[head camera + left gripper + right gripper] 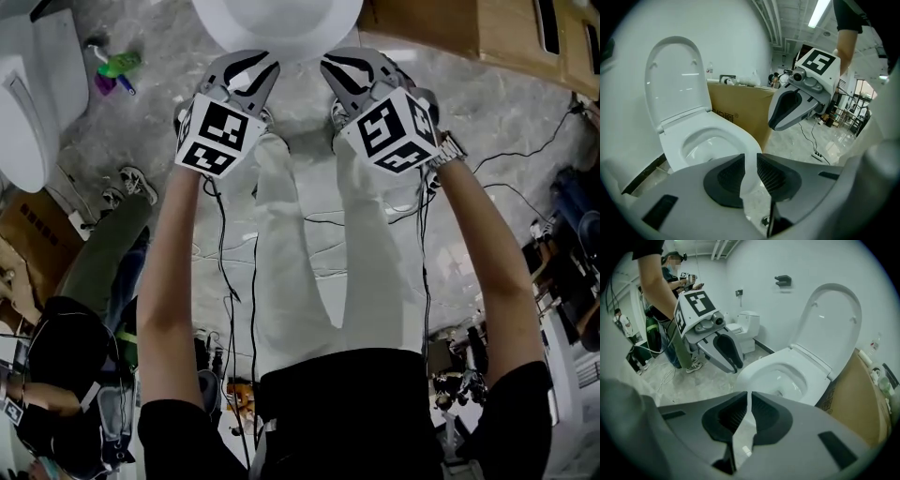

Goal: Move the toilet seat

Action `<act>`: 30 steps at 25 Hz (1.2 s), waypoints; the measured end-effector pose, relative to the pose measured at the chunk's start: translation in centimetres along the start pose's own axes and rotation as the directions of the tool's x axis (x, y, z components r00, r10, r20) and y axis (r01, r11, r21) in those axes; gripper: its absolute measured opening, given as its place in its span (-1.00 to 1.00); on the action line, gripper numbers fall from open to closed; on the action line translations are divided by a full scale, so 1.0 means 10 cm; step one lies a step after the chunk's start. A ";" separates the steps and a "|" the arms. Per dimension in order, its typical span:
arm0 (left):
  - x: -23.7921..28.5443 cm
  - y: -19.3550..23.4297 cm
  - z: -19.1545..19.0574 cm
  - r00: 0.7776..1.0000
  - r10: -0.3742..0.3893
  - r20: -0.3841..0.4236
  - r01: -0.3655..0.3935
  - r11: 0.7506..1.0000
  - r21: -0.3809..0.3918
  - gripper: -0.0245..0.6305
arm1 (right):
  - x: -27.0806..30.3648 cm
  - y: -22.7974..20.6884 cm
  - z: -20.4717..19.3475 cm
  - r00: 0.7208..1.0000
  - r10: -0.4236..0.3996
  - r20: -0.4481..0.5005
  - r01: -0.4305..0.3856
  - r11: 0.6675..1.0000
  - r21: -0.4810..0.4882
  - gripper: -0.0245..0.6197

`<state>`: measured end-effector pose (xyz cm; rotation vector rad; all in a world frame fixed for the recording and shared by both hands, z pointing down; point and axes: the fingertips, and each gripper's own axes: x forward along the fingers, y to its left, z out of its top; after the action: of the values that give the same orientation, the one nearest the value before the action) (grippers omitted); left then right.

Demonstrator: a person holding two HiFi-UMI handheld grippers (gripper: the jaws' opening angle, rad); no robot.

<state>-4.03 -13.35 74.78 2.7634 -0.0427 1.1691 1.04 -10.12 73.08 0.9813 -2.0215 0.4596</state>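
- Toilet seat [675, 79]: glossy white oval, raised upright at 10 o'clock over smooth bowl [733, 136].
- Left gripper [750, 164]: ribbed black pads [727, 176] slightly apart, empty.
- Right gripper [750, 399]: pads together, empty.

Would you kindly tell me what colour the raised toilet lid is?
White. The raised toilet lid shows best in the right gripper view.

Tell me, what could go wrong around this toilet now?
The raised lid stands upright with neither gripper holding it; a nudge could slam it onto the bowl. The left gripper and right gripper sit close together and might collide. Cables trail by the person's legs: a trip hazard.
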 end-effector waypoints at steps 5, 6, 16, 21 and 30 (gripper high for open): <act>0.27 0.04 -0.18 0.996 -0.043 -0.075 0.049 0.995 0.085 -0.61 | 0.35 0.06 -0.22 0.995 0.056 -0.079 -0.062 0.994 -0.084 -0.65; 0.31 0.03 -0.23 0.994 -0.052 -0.098 0.063 0.992 0.108 -0.58 | 0.41 0.07 -0.25 0.994 0.065 -0.092 -0.075 0.992 -0.104 -0.64; 0.63 0.06 -0.64 0.951 -0.116 -0.287 0.185 0.957 0.224 -0.31 | 0.89 0.06 -0.55 0.967 0.133 -0.219 -0.189 0.947 -0.259 -0.28; 0.79 0.04 -0.78 0.920 -0.117 -0.374 0.248 0.912 0.326 -0.14 | 1.07 0.08 -0.69 0.943 0.155 -0.295 -0.265 0.884 -0.385 -0.22; 0.91 0.17 -0.99 0.866 -0.096 -0.491 0.350 0.817 0.458 -0.10 | 1.32 0.14 -0.81 0.905 0.198 -0.376 -0.356 0.836 -0.417 -0.16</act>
<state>-4.84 -13.33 88.34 2.7022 0.7648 1.9546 -0.59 -10.50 88.57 0.2804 -1.8523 0.2289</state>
